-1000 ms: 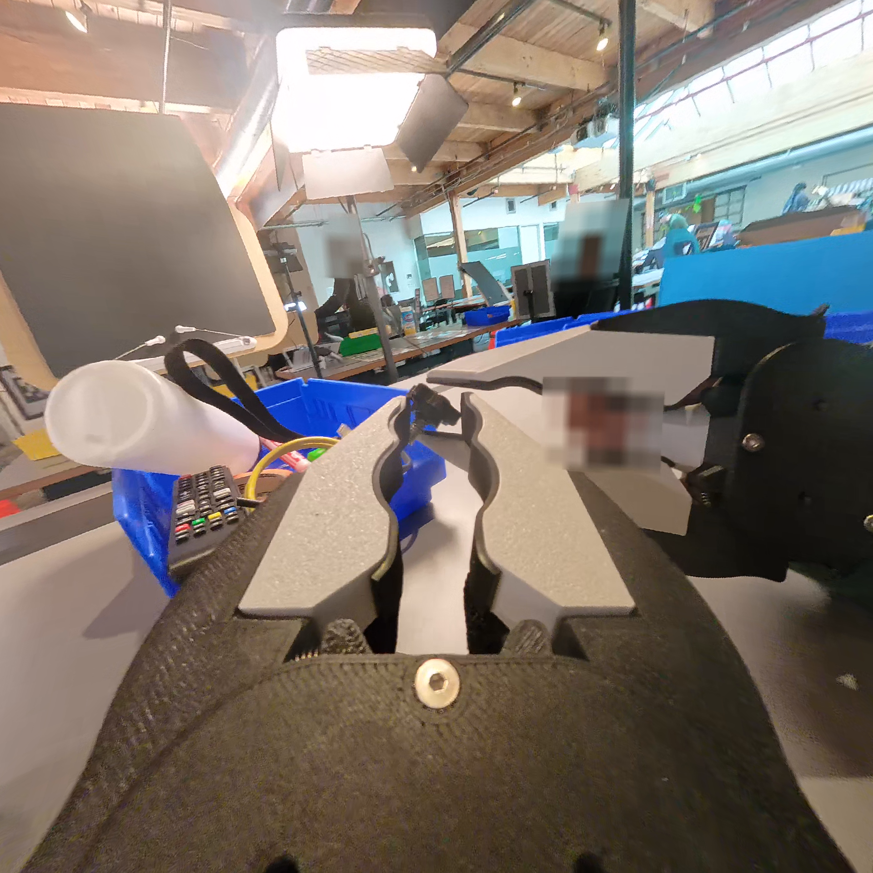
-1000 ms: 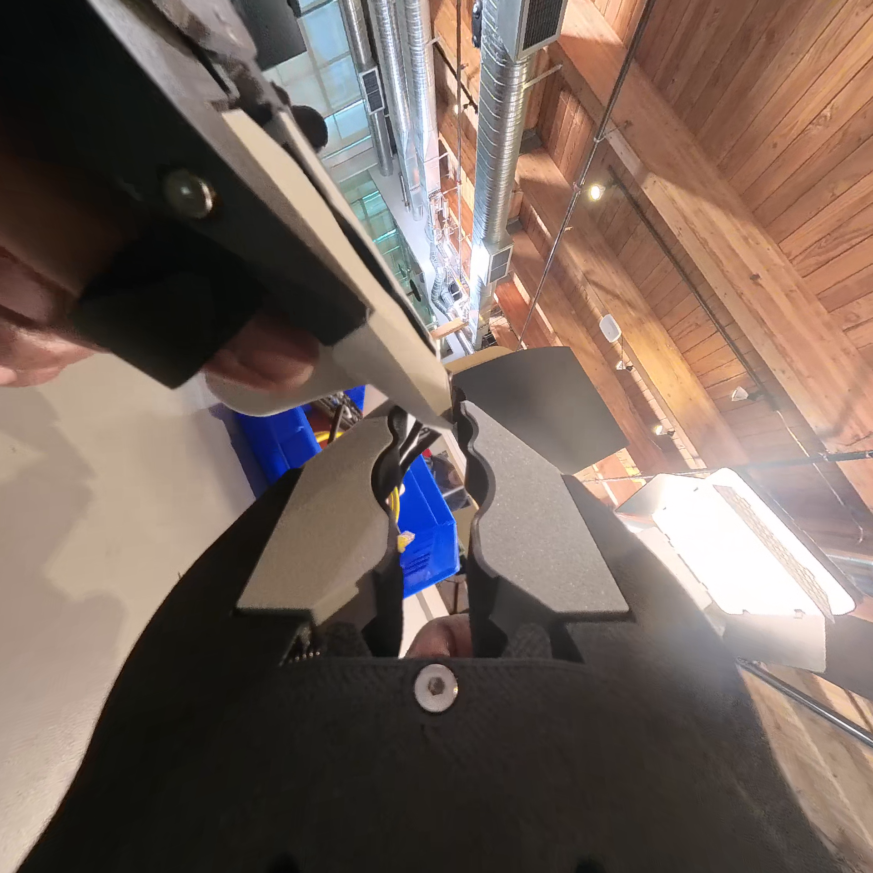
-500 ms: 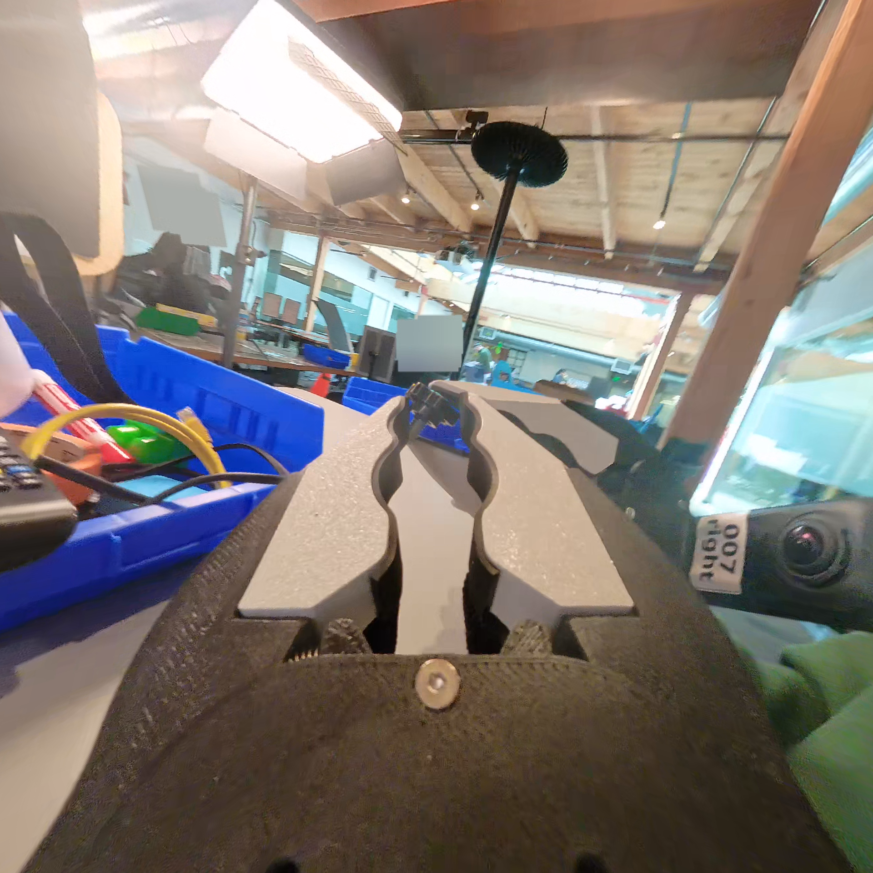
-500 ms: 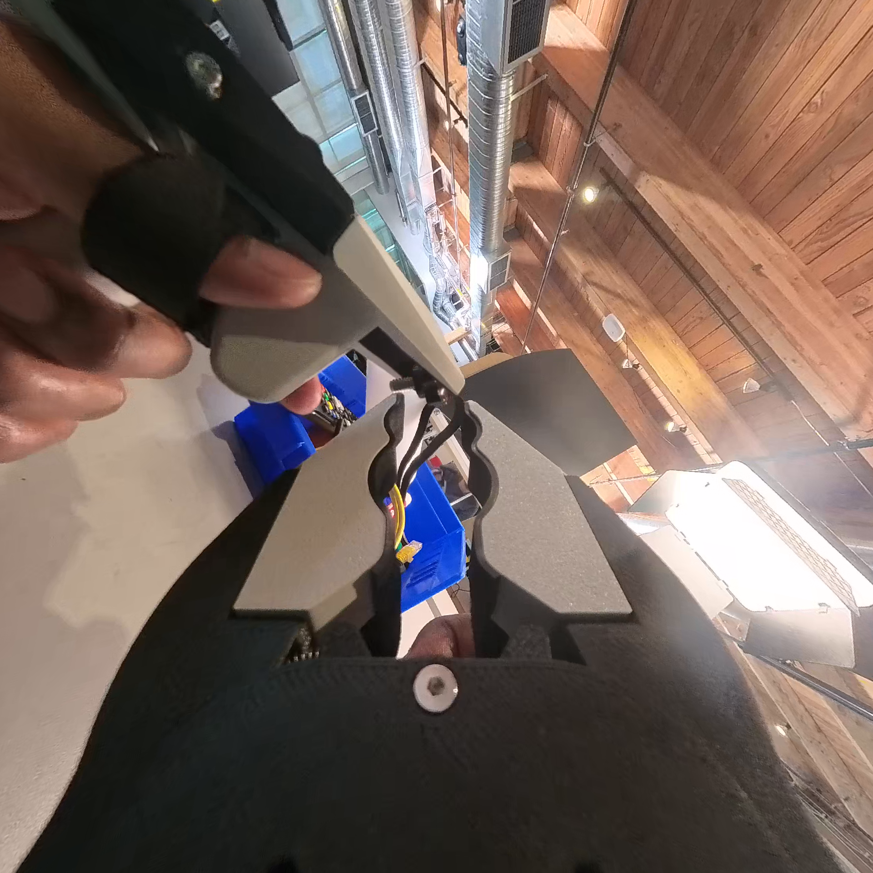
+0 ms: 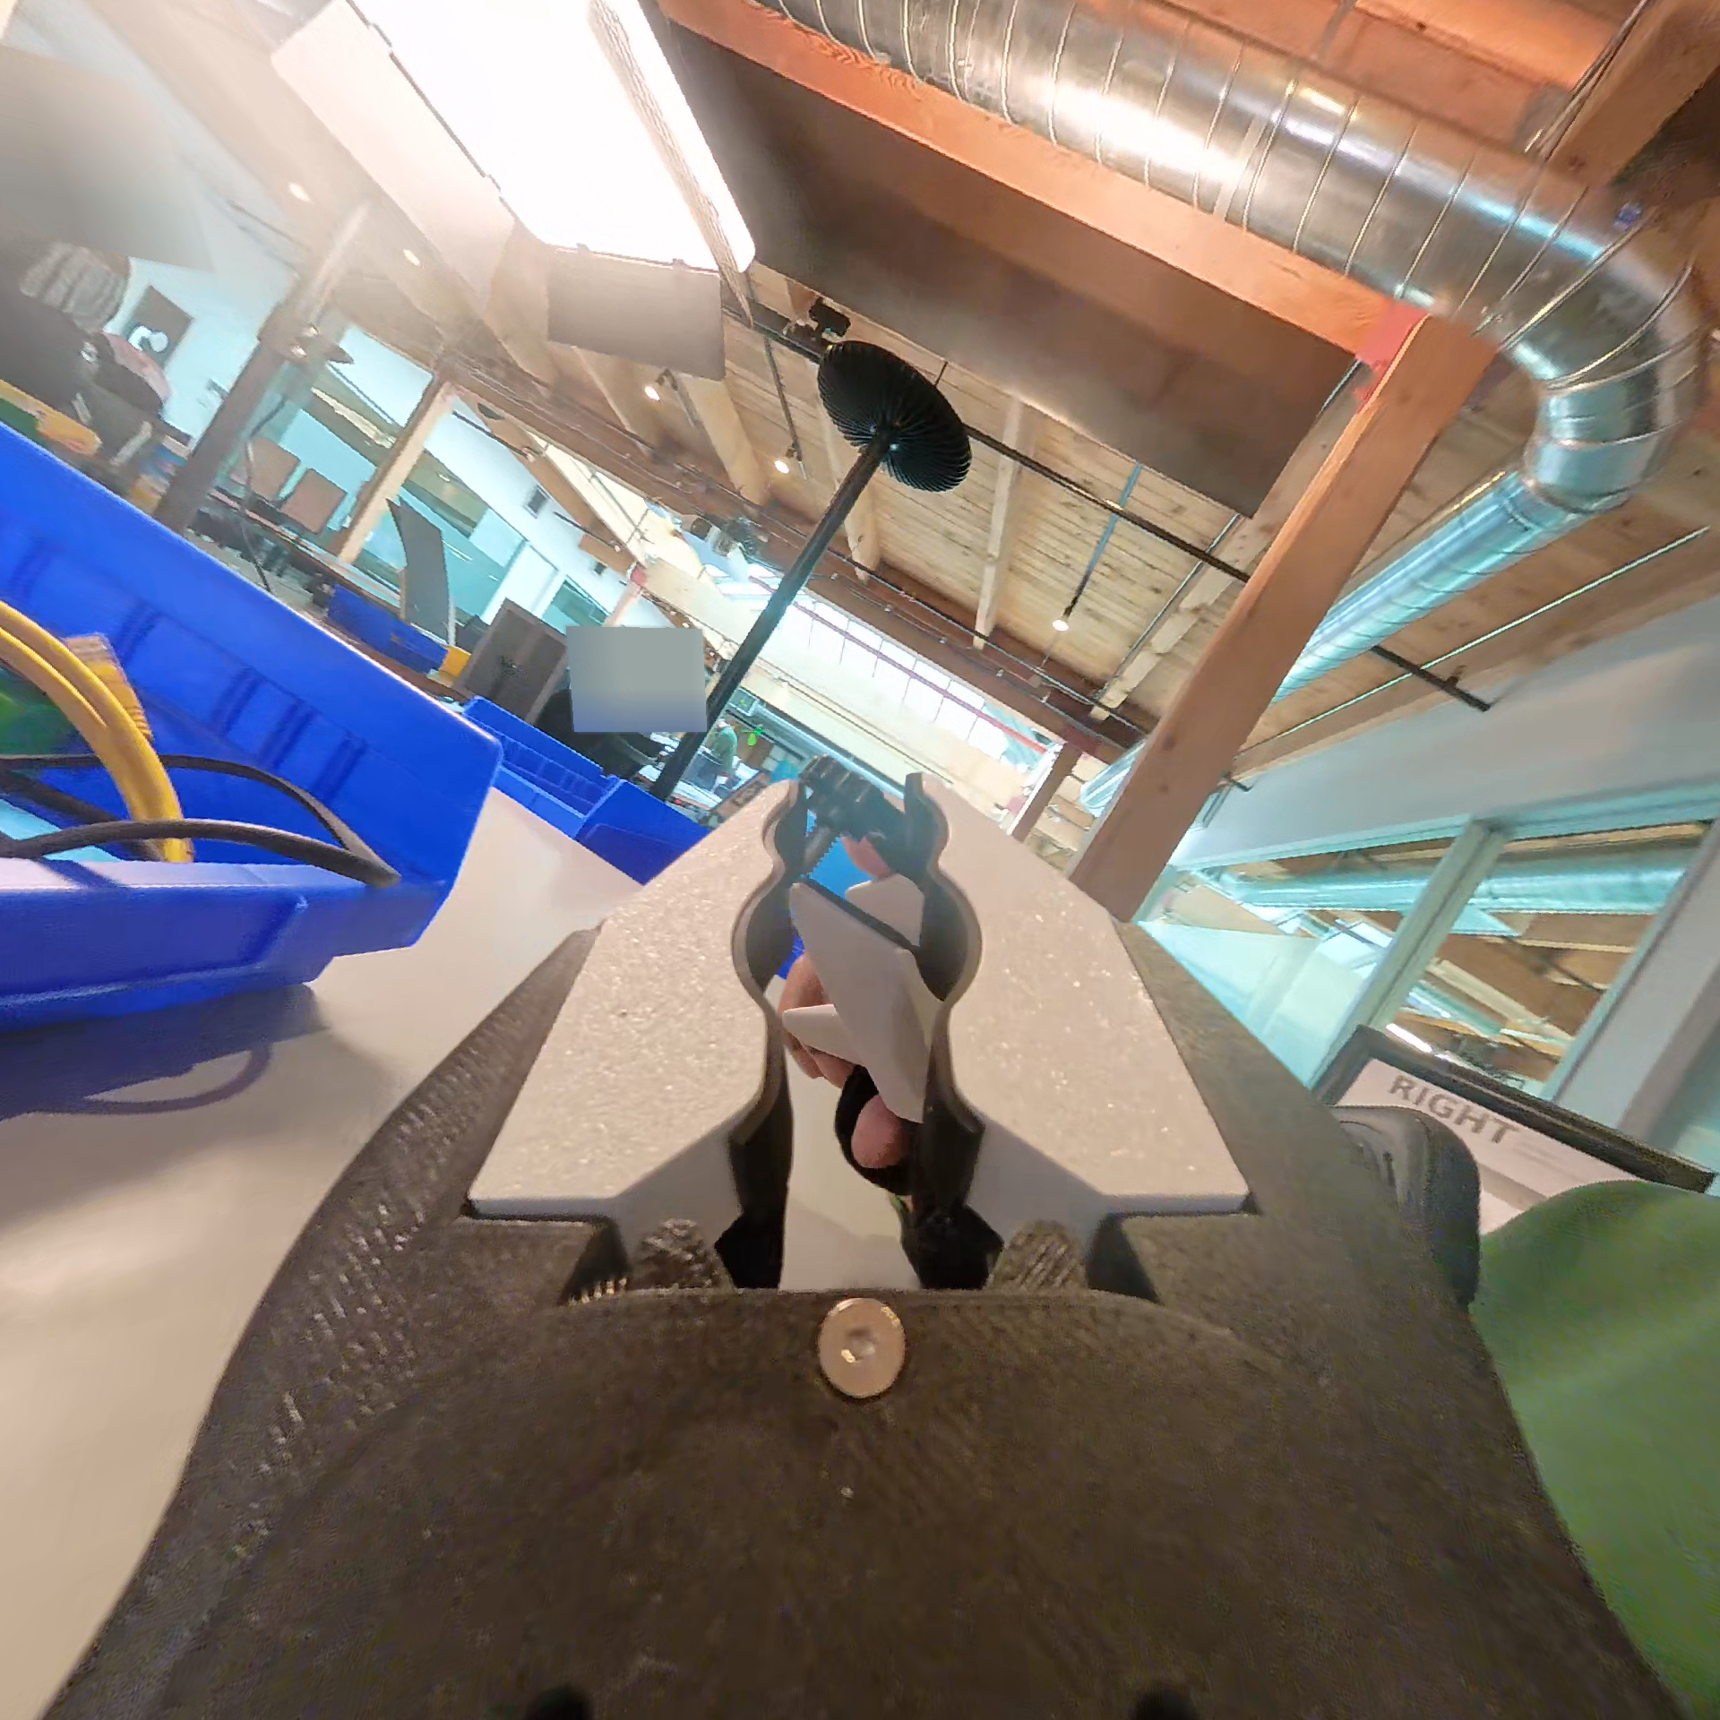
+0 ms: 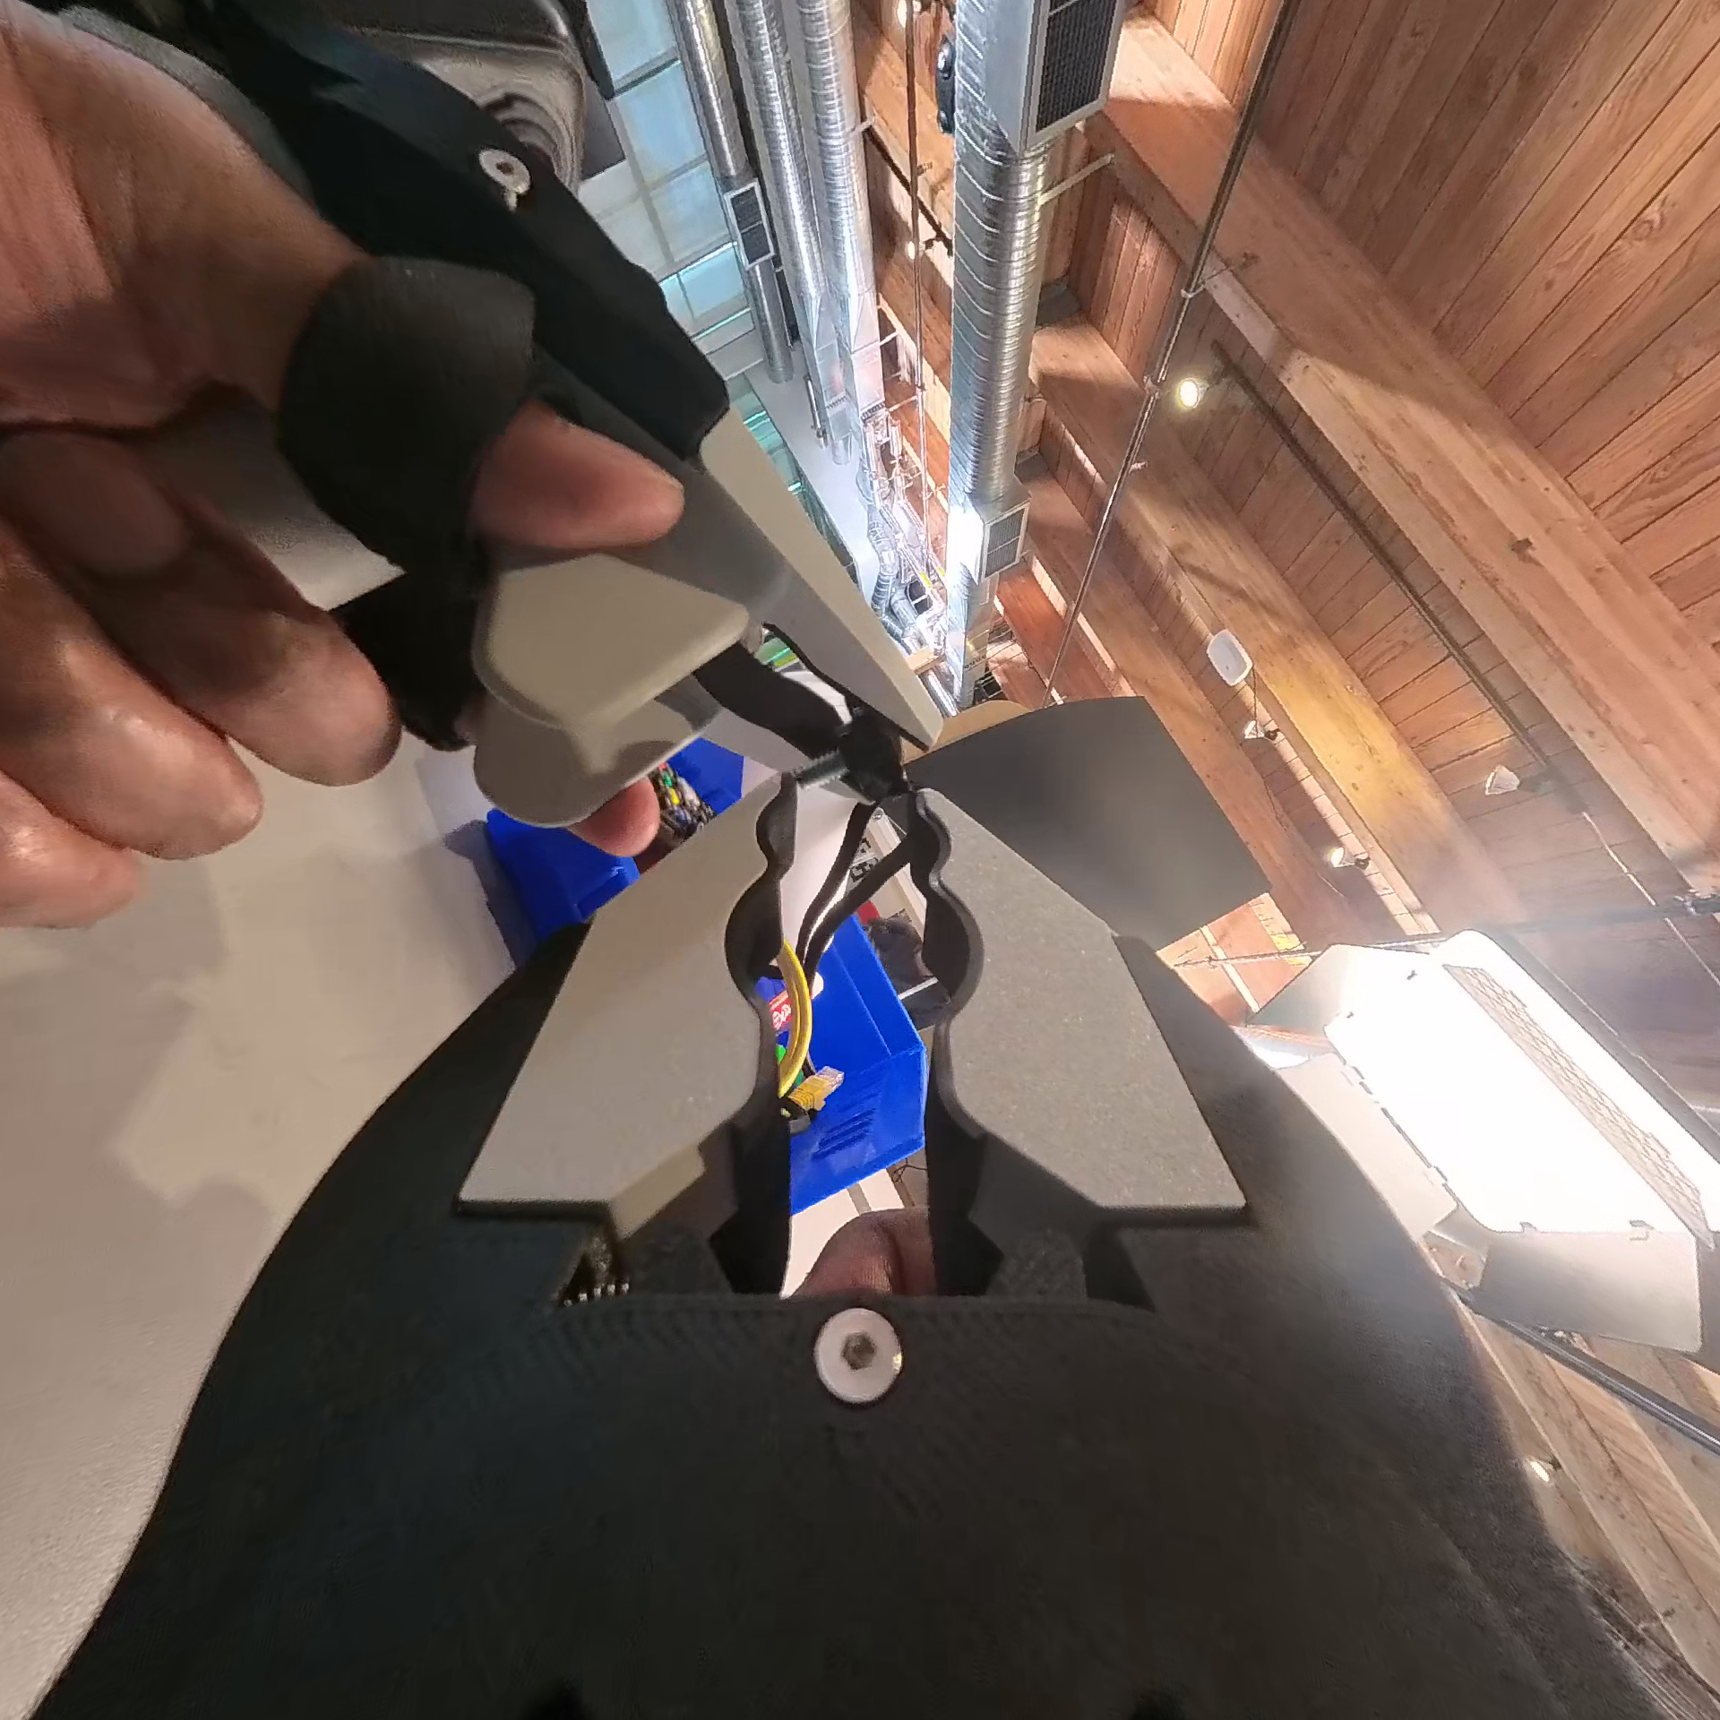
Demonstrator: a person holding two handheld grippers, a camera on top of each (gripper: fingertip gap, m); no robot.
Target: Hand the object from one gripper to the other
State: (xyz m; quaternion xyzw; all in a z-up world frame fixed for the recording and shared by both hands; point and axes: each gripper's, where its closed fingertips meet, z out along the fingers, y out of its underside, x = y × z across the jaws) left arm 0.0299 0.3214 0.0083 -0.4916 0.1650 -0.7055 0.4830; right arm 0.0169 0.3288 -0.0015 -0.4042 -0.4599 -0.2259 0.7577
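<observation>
The object is a small black knurled knob with a threaded stud [image 5: 838, 796]. My left gripper [image 5: 856, 805] is shut on it at the fingertips. In the right wrist view the left gripper [image 6: 880, 745], held by a hand [image 6: 186, 558], comes in from the upper left with the knob [image 6: 866, 763] in its tips. My right gripper [image 6: 852, 800] sits just under the knob, jaws a narrow gap apart. Thin black cords [image 6: 838, 884] hang from the knob between them. The right gripper's fingers [image 5: 861, 996] show through the left gripper's gap.
A blue bin [image 5: 279, 745] holding a yellow cable [image 5: 121, 726] and black cords stands on the grey table [image 5: 140, 1210] to the left; it also shows in the right wrist view [image 6: 866, 1070]. A green sleeve [image 5: 1601, 1396] is at the right. A lamp panel [image 6: 1489, 1117] stands nearby. My left and right fingertips are right by each other.
The left gripper has tilted upward and swung right with the knob, away from the bin. It has come closer over the right gripper's tips, which keep the same narrow gap.
</observation>
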